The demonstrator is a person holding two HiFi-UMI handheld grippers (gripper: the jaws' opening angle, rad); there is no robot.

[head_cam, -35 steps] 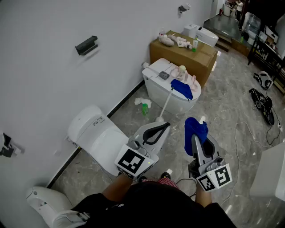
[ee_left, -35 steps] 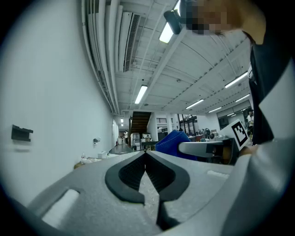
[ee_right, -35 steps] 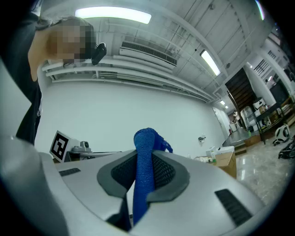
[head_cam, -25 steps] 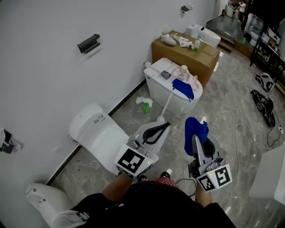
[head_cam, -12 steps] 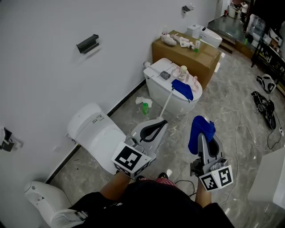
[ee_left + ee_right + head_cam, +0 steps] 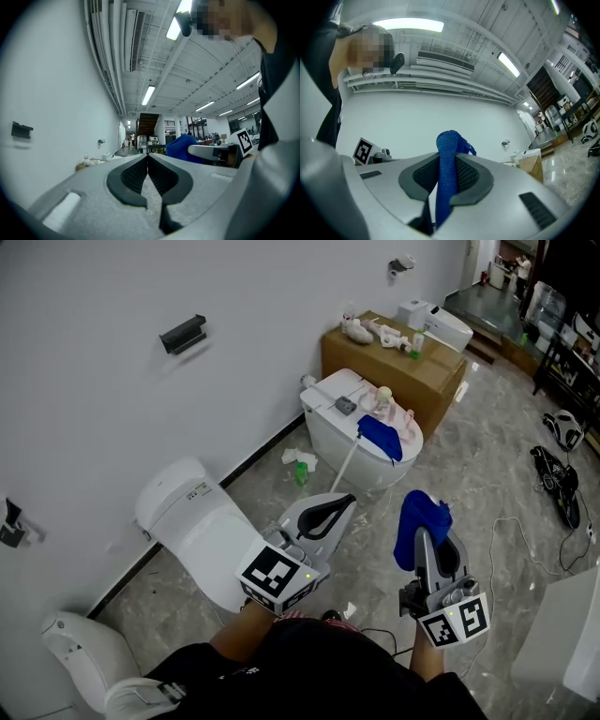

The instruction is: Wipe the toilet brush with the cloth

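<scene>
Blue cloth (image 6: 419,516) pinched between the jaws of the right gripper (image 6: 421,536), with most of the fabric bunched above and ahead of the tips. The right gripper view shows a fold running down between the two ribbed pads (image 6: 465,176), which press on it from both sides. The left gripper (image 6: 343,503) is clenched pad against pad with nothing between, as the left gripper view confirms.

Toilet brush (image 6: 345,463): judged to be the thin white rod leaning against the front of the far toilet (image 6: 323,439), ahead of both grippers. Its upper end meets a blue item (image 6: 381,437) lying on the lid; whether that is the brush head or a second cloth cannot be told. Its lower end passes behind the left gripper's tips in the head view, so contact there cannot be read, though the empty jaws show it is not held.

Step in hand, as judged: approach, with wiping not yet begun. To do it well, the left gripper would open and take the rod near one end to steady it. The right would then lay the loose bunch of cloth, not the bare jaw tips, against the rod and draw along its length with light pressure. Risk: a thin leaning rod may slide or topple if pushed unsupported
</scene>
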